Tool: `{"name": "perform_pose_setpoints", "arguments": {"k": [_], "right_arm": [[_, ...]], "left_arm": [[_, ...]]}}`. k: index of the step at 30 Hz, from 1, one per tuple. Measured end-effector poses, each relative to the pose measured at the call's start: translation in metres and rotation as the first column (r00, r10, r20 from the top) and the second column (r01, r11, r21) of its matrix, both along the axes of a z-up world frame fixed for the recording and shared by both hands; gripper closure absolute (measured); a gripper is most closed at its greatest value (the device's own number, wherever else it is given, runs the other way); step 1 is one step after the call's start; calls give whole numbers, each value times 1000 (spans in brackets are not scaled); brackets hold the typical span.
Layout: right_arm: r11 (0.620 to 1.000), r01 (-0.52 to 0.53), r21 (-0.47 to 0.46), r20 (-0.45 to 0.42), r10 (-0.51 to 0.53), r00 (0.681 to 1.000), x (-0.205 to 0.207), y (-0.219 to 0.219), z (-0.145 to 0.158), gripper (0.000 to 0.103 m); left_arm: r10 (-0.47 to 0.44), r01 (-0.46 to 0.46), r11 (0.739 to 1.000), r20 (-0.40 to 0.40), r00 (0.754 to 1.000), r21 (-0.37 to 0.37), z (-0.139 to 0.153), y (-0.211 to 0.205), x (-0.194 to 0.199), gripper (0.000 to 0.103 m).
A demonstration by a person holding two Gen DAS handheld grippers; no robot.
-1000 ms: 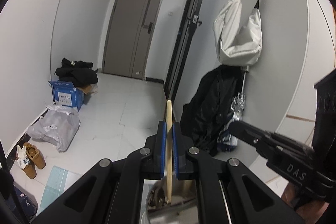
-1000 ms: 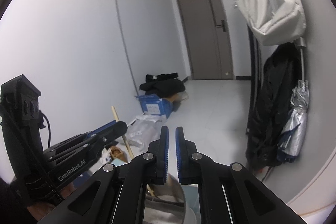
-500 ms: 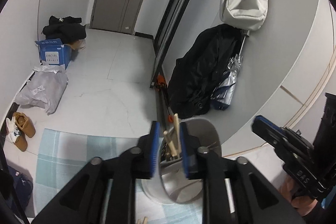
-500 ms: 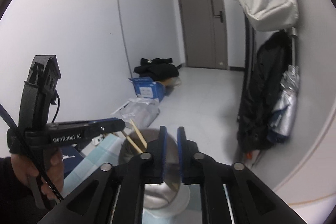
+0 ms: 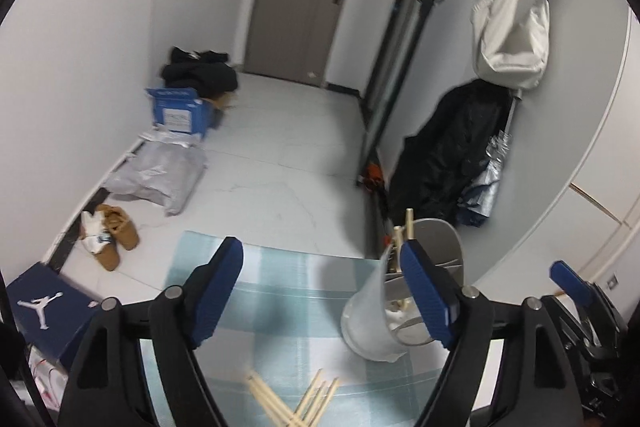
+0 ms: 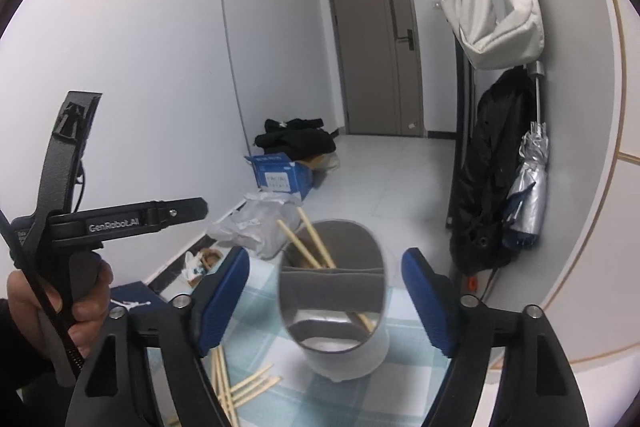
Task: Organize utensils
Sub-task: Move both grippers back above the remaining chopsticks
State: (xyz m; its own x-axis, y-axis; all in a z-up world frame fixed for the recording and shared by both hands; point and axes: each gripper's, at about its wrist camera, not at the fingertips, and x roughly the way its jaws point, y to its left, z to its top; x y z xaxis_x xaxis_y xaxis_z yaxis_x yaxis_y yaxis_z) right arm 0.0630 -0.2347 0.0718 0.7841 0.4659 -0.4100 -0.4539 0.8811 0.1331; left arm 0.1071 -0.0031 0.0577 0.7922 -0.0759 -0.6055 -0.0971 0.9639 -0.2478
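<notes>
A grey utensil holder (image 5: 372, 323) with an inner divider stands on a blue checked cloth (image 5: 288, 287). A few wooden chopsticks (image 5: 408, 223) lean inside it. Several loose chopsticks (image 5: 296, 403) lie on the cloth in front. My left gripper (image 5: 324, 291) hangs left of the holder, its jaws opening with nothing between them. In the right wrist view the holder (image 6: 332, 283) shows between the fingers of my right gripper (image 6: 326, 301). Its jaws are opening and its pads stay clear of the holder. The chopsticks (image 6: 312, 243) rest in the far compartment. Loose chopsticks (image 6: 240, 383) lie at lower left.
A hand (image 6: 44, 311) holds the left gripper (image 6: 180, 207) at the left of the right wrist view. Beyond the cloth's edge is the floor with a shoe box (image 5: 48, 307), shoes (image 5: 108, 235), a grey bag (image 5: 160, 175). A black coat (image 5: 448, 155) hangs at right.
The left gripper let go of the chopstick, which now stands in the holder, and swung left. Both grippers went from shut to wide open. Both views tipped down onto the cloth.
</notes>
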Motion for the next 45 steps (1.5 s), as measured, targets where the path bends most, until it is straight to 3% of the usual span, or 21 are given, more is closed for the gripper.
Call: {"name": "perform_pose_setpoints", "arguments": {"k": [3,6,10,14,17,23,34,45], "right_arm": [[999,35,-32,30,-34,999,-14,8,1,11],[996,52,-75,69,-47,997,-28,17,2,10],[991,68,-115,119,-54,991,-48,31,4,1],[979,98,-180,178,-66,982,-64,47,1,1],[985,85,-152,172,-58,983,-73,51,-1,0],[991,59,-120,186,-35,982,-85,55,-8,0],[995,-9,-103,97,19,995,-88,65,-32,0],[994,-23,-107,-106,12,994,-64,64,-78,0]], "left_arm": [[35,-35,999,4,999,11,0,5,-12,23],[71,-71,997,24,997,14,-4,12,-26,14],[87,-88,996,16,996,34,-3,16,-38,13],[106,-108,993,44,993,55,-1,14,-50,10],[123,-128,990,71,990,61,-4,16,-57,3],[146,-152,985,85,986,79,-15,23,-66,2],[162,-166,984,60,985,70,-41,29,-69,2],[156,-152,985,-55,986,82,-80,43,-60,2]]}}
